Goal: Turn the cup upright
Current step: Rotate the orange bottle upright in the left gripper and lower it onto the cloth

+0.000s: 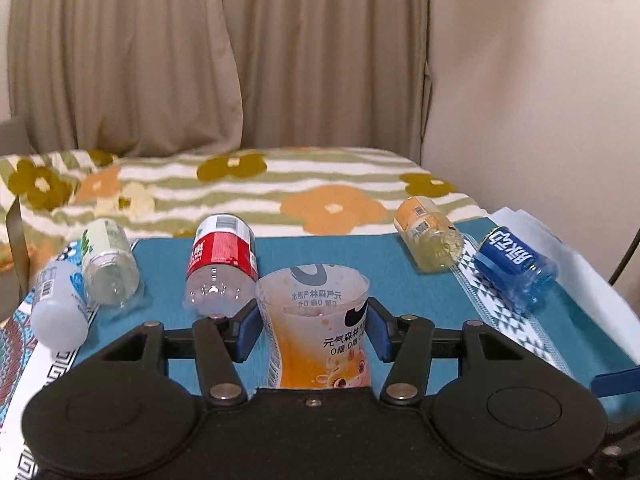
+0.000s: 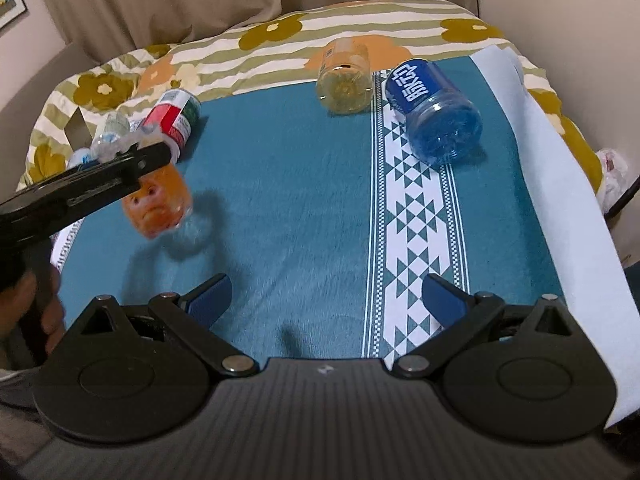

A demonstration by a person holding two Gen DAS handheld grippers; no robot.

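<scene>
An orange-printed clear cup [image 1: 316, 328] sits between the blue pads of my left gripper [image 1: 312, 332], which is shut on it. Its open rim points up and away from the camera. In the right wrist view the same cup [image 2: 160, 204] hangs tilted just above the teal cloth [image 2: 300, 180], with the black left gripper body across its top. My right gripper [image 2: 326, 296] is open over bare cloth with nothing between its fingers.
Several other cups lie on their sides: red-labelled [image 1: 222, 264], green-labelled [image 1: 110, 264] and white [image 1: 58, 308] to the left, yellow [image 1: 430, 240] and blue [image 1: 516, 272] to the right. A floral blanket [image 1: 320, 184] lies behind, white paper [image 2: 560, 200] along the right edge.
</scene>
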